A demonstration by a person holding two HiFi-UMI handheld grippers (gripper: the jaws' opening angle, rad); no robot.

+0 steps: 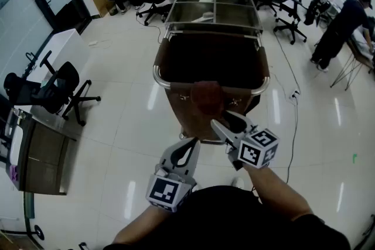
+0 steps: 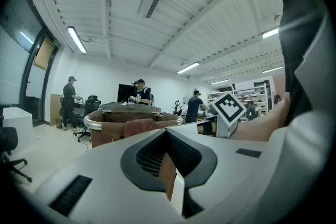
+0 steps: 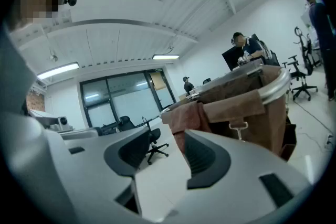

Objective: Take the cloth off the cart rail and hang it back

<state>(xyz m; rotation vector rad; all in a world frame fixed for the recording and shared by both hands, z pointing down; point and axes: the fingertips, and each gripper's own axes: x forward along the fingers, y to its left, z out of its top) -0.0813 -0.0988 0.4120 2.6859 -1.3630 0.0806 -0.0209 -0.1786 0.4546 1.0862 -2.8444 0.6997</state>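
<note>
Left tongs (image 2: 167, 131) are sitting pressed together with nothing between them, hanging low in front of the person. Right tongs (image 3: 168, 136) are standing wide apart and empty, pointing at the brown cart (image 1: 183, 120). The cloth (image 1: 206, 99), a reddish-brown piece, is draping over the middle of the cart's near rail (image 1: 157, 75) and hanging down the front. The right tongs are hovering just beside its lower edge, not gripping it, and the left tongs are sitting further back. An office chair (image 1: 57, 88) is standing off to the left, and people are working at the far end of the room.
</note>
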